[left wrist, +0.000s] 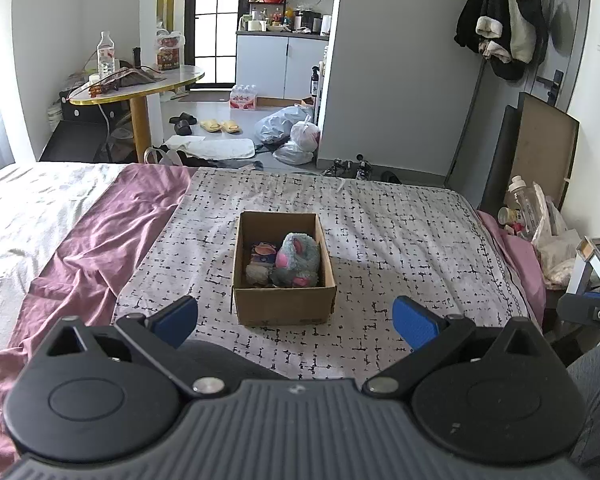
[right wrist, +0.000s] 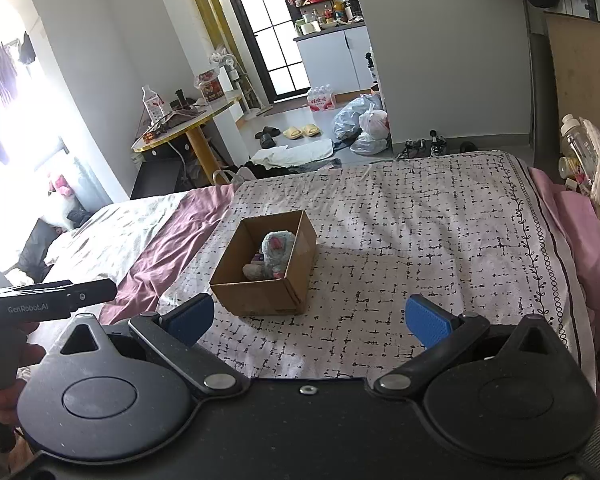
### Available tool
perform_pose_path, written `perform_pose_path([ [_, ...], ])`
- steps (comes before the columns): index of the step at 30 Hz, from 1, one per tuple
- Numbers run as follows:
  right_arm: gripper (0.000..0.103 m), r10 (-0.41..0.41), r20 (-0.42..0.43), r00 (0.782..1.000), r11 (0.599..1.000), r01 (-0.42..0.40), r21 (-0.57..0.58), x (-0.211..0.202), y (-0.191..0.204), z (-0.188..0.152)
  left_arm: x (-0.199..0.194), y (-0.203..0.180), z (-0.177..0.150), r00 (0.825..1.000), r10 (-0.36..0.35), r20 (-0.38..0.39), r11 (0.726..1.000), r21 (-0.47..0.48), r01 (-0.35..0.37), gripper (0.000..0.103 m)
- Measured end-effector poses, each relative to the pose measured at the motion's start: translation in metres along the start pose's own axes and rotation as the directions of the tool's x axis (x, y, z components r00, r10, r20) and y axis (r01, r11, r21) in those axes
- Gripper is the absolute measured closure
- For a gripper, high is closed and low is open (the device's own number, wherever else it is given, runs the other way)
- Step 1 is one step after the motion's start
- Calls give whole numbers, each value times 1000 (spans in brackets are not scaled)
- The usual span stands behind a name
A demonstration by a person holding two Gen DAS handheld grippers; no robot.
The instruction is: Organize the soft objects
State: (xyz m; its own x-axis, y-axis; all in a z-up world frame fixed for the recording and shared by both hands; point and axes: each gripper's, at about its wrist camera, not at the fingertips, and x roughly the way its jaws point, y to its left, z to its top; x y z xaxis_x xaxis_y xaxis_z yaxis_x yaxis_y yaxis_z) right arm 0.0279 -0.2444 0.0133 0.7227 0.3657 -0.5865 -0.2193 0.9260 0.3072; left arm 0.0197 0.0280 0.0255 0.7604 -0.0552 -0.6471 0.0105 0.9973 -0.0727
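Left wrist view
Jaws: left gripper spread wide, blue pads apart, nothing between them.
Box: cardboard box sits on the patterned sheet of the bed, just beyond the jaws.
Contents: grey-and-pink plush toy fills the right half; a small grey soft piece and a colourful item lie at its left.
Blanket: mauve blanket bunched on the left of the bed.

Right wrist view
Jaws: right gripper likewise wide apart and empty.
Box: cardboard box ahead and slightly left, plush toy inside.
Neighbour: the left gripper's body pokes in at the left edge, a hand on its handle.
Desk: round desk beyond the bed carries a water bottle.
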Motion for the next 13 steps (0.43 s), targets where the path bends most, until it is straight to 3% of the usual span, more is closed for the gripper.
perform_pose_path([
  [13, 0, 6, -1, 1000, 1000, -6, 11, 3, -5, 0, 12, -4, 0, 1000, -19, -11, 1000, -3, 19, 0],
])
